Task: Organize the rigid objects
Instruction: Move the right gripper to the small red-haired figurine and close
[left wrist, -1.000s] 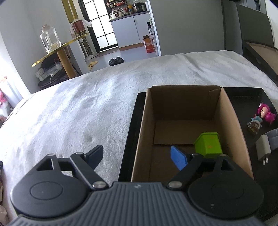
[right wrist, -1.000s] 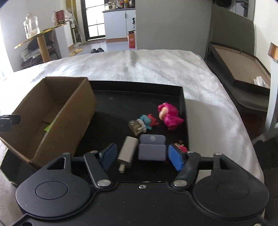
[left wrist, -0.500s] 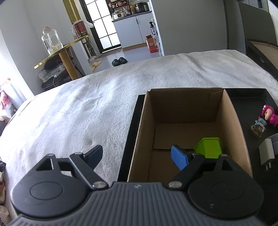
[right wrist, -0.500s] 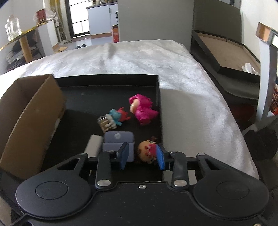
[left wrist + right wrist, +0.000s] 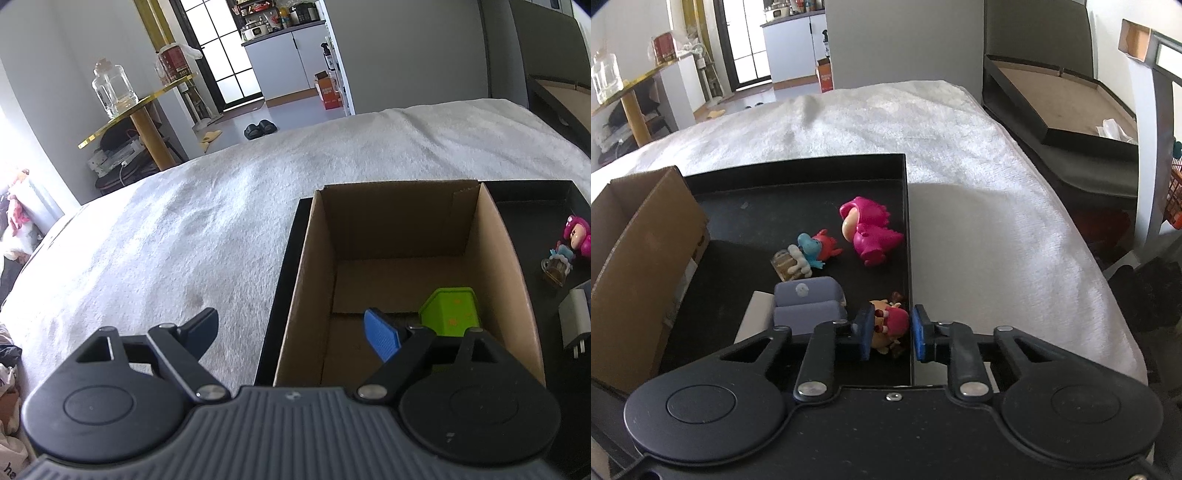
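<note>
Your right gripper, angled downward, has just closed its ribbed blue pads on a glossy, round-headed figurine lying at the black tray's 5 o'clock corner; its axis is unclear. Your left gripper gapes empty over the cardboard box.

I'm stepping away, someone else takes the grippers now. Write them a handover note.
Right gripper: jaws have just been closing and now clamp the small red-haired figure at the tray's near right corner.
Left gripper: open, holds nothing, hovering at the box's near left edge.
Done: green block lies in the box.
Left on the tray: pink figure, blue-and-red figure, grey case, white charger.
Next, probably: lift the clamped figure into the box.
</note>
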